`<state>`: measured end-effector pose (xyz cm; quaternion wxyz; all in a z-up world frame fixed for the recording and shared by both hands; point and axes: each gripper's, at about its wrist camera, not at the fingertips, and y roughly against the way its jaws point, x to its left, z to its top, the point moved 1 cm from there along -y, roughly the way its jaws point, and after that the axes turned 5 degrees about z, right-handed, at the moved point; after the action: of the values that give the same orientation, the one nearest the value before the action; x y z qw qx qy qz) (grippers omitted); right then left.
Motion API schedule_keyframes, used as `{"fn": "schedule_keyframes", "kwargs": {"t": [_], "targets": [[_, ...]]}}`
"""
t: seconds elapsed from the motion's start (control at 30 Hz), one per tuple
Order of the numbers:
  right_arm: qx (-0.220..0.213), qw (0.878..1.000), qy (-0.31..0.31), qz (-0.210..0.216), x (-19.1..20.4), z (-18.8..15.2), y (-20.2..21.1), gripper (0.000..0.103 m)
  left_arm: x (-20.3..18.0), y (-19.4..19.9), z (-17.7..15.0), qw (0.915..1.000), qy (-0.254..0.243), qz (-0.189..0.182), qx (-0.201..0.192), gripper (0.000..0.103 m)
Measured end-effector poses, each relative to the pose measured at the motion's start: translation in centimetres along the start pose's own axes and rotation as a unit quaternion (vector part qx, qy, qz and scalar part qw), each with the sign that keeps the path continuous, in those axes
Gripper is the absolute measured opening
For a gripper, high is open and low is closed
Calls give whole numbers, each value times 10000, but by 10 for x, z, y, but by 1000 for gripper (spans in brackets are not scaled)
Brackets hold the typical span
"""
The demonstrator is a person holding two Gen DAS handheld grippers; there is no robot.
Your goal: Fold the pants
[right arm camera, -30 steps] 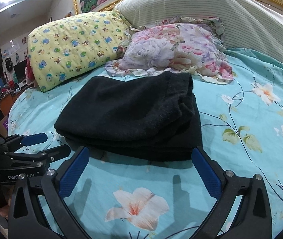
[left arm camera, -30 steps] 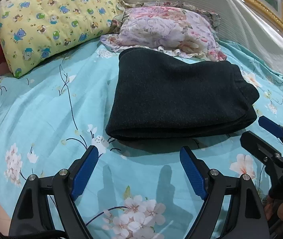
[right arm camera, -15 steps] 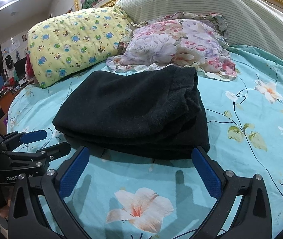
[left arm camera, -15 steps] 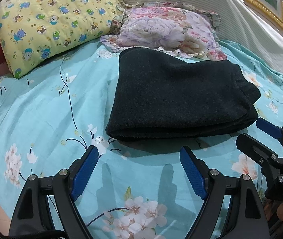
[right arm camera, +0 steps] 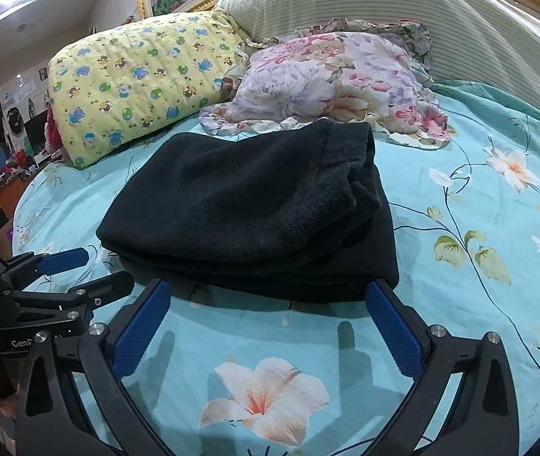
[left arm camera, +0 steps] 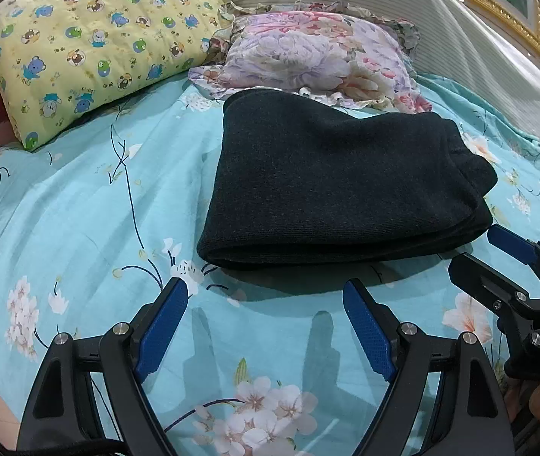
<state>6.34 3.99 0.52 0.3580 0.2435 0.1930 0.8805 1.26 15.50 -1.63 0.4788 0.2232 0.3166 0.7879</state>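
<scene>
The dark pants point(left arm camera: 338, 186) lie folded into a thick rectangle on the turquoise floral bedsheet point(left arm camera: 79, 205); they also show in the right wrist view point(right arm camera: 254, 209). My left gripper point(left arm camera: 266, 300) is open and empty, just short of the pants' near edge. My right gripper point(right arm camera: 266, 300) is open and empty, its fingertips at the near edge of the pants. The right gripper shows in the left wrist view point(left arm camera: 486, 250), the left gripper in the right wrist view point(right arm camera: 91, 269).
A yellow bear-print pillow point(left arm camera: 95, 41) and a floral ruffled pillow point(left arm camera: 319, 60) lie behind the pants. A striped padded headboard point(right arm camera: 403, 15) with a gold frame stands at the back. The bed's edge drops at the left.
Both grippers have edged a little closer to the pants; the right gripper has drawn nearer their near edge. The pants have not moved.
</scene>
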Motion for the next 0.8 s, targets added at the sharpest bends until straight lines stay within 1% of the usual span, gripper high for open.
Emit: {"fn": "schedule_keyframes", "kwargs": {"t": [0.37, 0.8], "targets": [[4, 10000, -4, 2, -1, 1, 0, 102, 0, 1, 1, 10000, 34, -33, 22, 84], [-30, 10000, -28, 8, -3, 3, 2, 102, 3, 7, 6, 9999, 88, -48, -72, 84]]}}
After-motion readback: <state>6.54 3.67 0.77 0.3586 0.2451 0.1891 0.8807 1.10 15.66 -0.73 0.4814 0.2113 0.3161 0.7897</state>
